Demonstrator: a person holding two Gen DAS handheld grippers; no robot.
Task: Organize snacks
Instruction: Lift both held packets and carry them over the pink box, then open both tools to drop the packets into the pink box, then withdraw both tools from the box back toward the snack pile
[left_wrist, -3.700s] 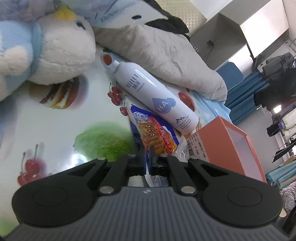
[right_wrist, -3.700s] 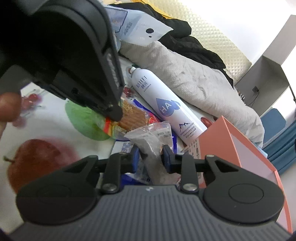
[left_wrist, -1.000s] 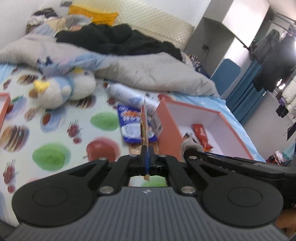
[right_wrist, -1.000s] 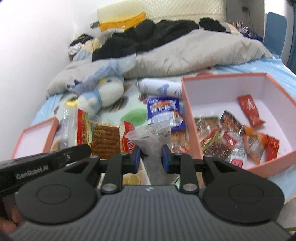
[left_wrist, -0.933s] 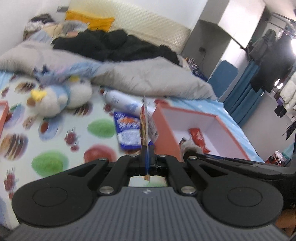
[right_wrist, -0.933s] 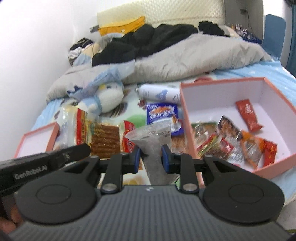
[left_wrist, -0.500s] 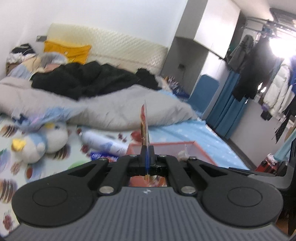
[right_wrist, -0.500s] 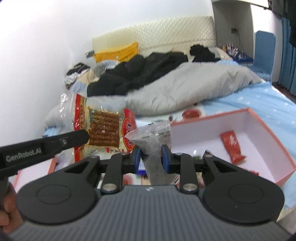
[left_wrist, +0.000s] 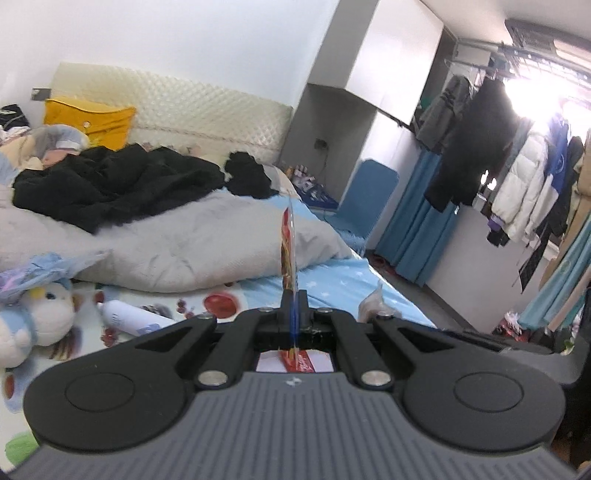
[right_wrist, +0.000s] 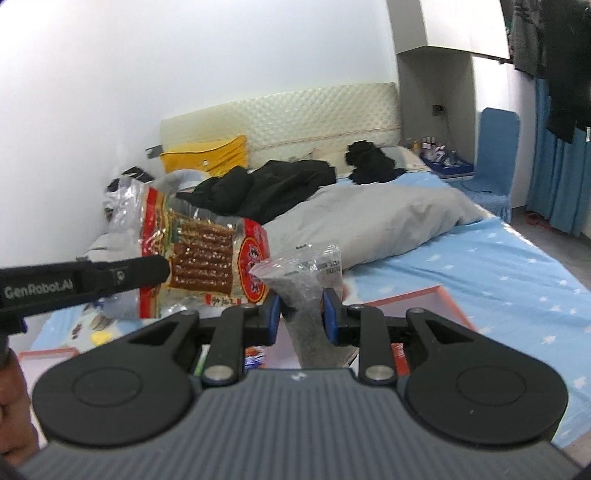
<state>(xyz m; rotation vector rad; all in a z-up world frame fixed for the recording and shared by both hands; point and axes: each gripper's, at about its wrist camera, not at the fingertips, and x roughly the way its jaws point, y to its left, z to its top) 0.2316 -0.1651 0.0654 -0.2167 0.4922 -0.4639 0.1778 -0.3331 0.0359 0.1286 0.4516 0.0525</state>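
My left gripper (left_wrist: 294, 306) is shut on a red biscuit packet (left_wrist: 289, 243), seen edge-on in the left wrist view and broadside in the right wrist view (right_wrist: 207, 258), held high above the bed. My right gripper (right_wrist: 302, 314) is shut on a clear bag of dark grains (right_wrist: 308, 280), also lifted. The orange snack box (right_wrist: 417, 299) lies below on the bed, mostly hidden behind the gripper bodies; a red snack (left_wrist: 297, 360) shows inside it.
A white spray bottle (left_wrist: 133, 317) and a penguin plush (left_wrist: 33, 321) lie on the fruit-print sheet. A grey duvet (right_wrist: 369, 218) and black clothes (right_wrist: 266, 188) cover the bed's far part. An orange lid (right_wrist: 44, 356) sits at the left. A blue chair (right_wrist: 495, 155) stands beside the bed.
Both grippers have risen and tilted up with their packets; the bed and the orange box have dropped low in both views. Neither grip changed.
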